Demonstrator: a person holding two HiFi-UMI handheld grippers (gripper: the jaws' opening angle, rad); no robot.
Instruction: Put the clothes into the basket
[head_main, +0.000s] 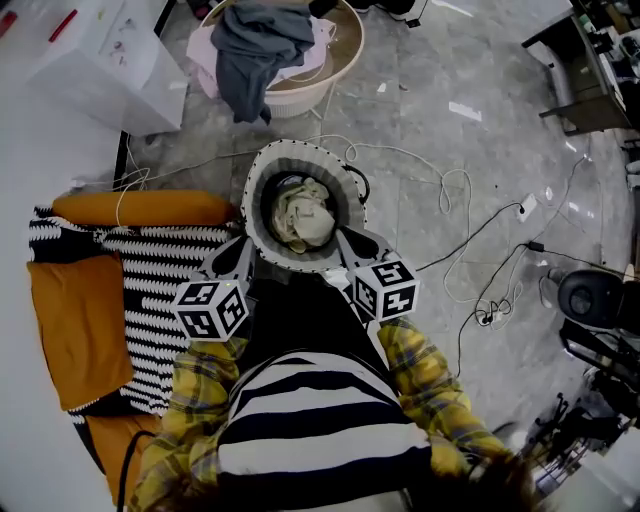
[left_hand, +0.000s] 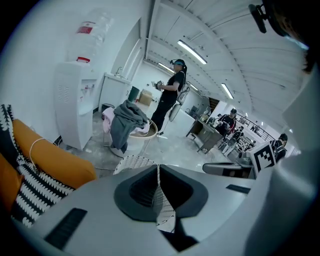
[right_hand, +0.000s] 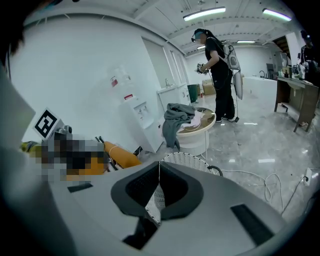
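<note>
A black-and-white striped top (head_main: 320, 420) and yellow plaid sleeves (head_main: 430, 390) fill the near edge of the head view. Just ahead of them, the left gripper (head_main: 247, 247) and the right gripper (head_main: 346, 247), each bearing a cube of square black-and-white markers, are clamped on the near rim of the white woven basket (head_main: 300, 152). In both gripper views the jaws meet with the weave pinched between the pads.

Cream clothes (head_main: 305, 215) lie bunched inside the basket, between the two grippers. Beyond the jaws a round stand (head_main: 340, 70) holds a grey garment (head_main: 255, 50) and a pink cloth (head_main: 205, 50). Left of the left gripper lie a zigzag blanket (head_main: 150, 260) and an orange cushion (head_main: 75, 320). Further off stands a white water dispenser (left_hand: 75, 100); its bottle's red label (left_hand: 86, 26) is too small to read.
</note>
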